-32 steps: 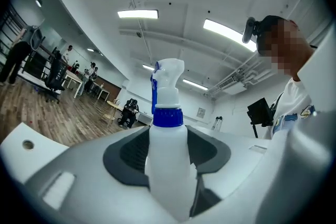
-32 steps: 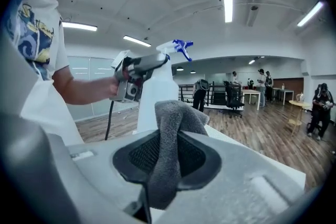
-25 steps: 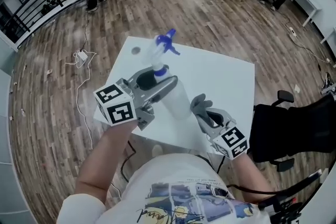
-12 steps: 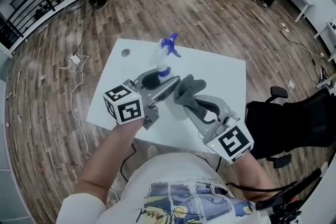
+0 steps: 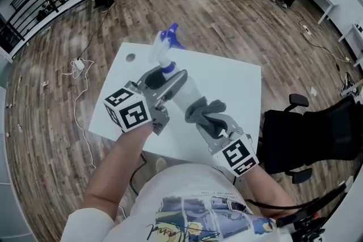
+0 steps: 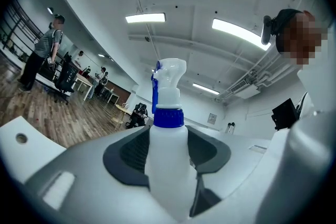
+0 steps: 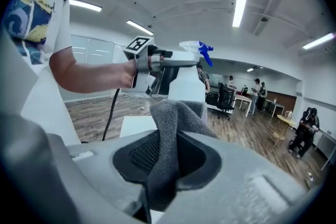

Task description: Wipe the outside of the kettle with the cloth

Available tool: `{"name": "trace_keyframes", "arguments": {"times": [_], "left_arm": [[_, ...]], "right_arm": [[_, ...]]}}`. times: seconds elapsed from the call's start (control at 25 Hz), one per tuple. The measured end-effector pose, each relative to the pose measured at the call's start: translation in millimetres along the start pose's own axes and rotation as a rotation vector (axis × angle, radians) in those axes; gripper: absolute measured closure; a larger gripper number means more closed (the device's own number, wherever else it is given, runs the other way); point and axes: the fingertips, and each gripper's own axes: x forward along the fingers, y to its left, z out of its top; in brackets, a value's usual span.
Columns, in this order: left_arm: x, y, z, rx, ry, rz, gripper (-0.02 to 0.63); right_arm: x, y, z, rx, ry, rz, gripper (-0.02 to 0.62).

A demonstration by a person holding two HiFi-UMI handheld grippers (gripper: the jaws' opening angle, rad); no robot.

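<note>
Head view: the wooden floor (image 5: 227, 8) spreads all round the white table (image 5: 238, 79) in front of me. Above the table I hold a white spray bottle (image 5: 182, 98), tilted, with its blue trigger head (image 5: 165, 37) pointing away from me. My left tool (image 5: 168, 81) is clamped on the bottle's upper body just below the blue collar (image 6: 168, 117), one pad on each side, as the left gripper view shows. My right tool (image 5: 214, 122) is closed on a grey cloth (image 5: 199, 109). A fold of it is pinched between the pads and the loose end bunches out in front. That bunch sits at the bottle's lower end, on my right of it. Whether it presses there I cannot tell.
</note>
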Motion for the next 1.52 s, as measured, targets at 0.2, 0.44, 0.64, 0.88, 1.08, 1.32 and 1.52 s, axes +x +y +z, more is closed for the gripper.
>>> {"name": "trace_keyframes", "arguments": {"times": [0.2,0.44,0.64,0.88,1.08,1.32,1.52], "left_arm": [[8.9,6.8,14.2,-0.006,-0.024,0.034,0.397],[12.5,12.8,8.2,-0.014,-0.031,0.066,0.396],[13.8,21.4,0.6,-0.012,-0.004,0.104,0.396],[16.4,17.4,-12.4,-0.02,0.005,0.129,0.396],[-10.8,34.4,5.9,-0.03,-0.024,0.143,0.396],[-31.8,41.7,27.7,-0.041,-0.061,0.142,0.396],[-43.9,43.9,39.8,-0.056,-0.089,0.118,0.396]], "right_arm": [[5.1,-15.5,-41.4,0.059,0.085,-0.004,0.517],[-8.2,-17.2,-35.7,0.04,0.07,-0.023,0.517],[-21.2,-12.1,42.5,-0.084,-0.033,-0.048,0.517],[1.3,-6.9,64.7,-0.336,0.013,-0.197,0.517],[39.3,10.9,51.7,-0.414,0.133,-0.23,0.517],[53.9,17.7,13.7,-0.393,0.196,-0.202,0.517],[57.0,20.4,-15.5,-0.331,0.256,-0.193,0.517]]}}
